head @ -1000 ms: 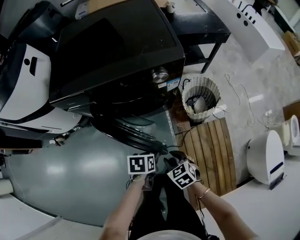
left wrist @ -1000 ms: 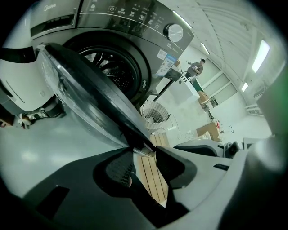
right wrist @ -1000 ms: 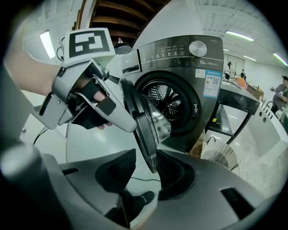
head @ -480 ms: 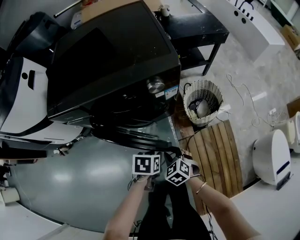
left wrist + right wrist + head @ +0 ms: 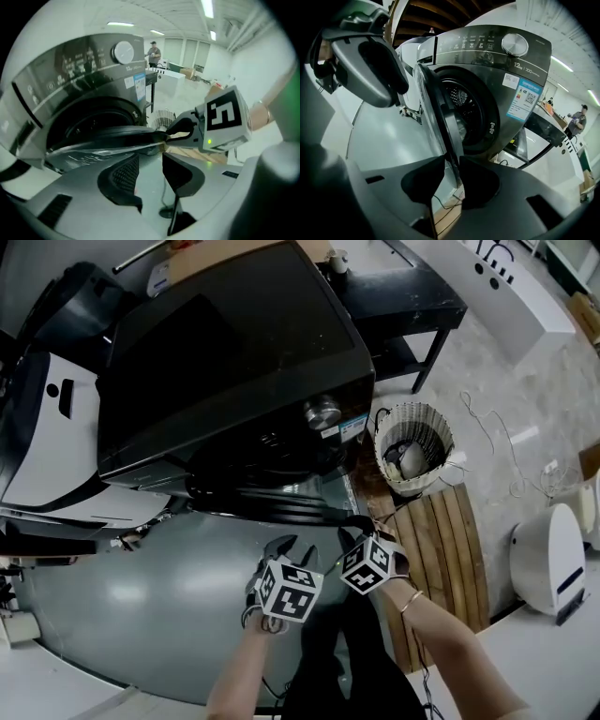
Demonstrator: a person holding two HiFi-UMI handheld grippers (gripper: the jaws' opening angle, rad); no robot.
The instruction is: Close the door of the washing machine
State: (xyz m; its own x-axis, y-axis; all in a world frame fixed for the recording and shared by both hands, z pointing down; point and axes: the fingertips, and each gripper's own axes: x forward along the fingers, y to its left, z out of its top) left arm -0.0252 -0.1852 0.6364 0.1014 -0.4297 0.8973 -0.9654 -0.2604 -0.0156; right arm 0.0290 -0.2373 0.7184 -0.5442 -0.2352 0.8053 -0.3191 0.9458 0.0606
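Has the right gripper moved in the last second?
Yes. In the head view the right gripper has moved toward the washing machine, nearer its knob. Its jaws have just been closing, gripping the door edge.

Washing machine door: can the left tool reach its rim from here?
Probably yes. The left tool, its jaws empty and just opened wider, faces the door rim with nothing in between.

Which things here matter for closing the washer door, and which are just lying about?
Job in hand: washing machine; its door, standing open.
Lying about: wicker basket; wooden slat board; black table; white appliance at right.
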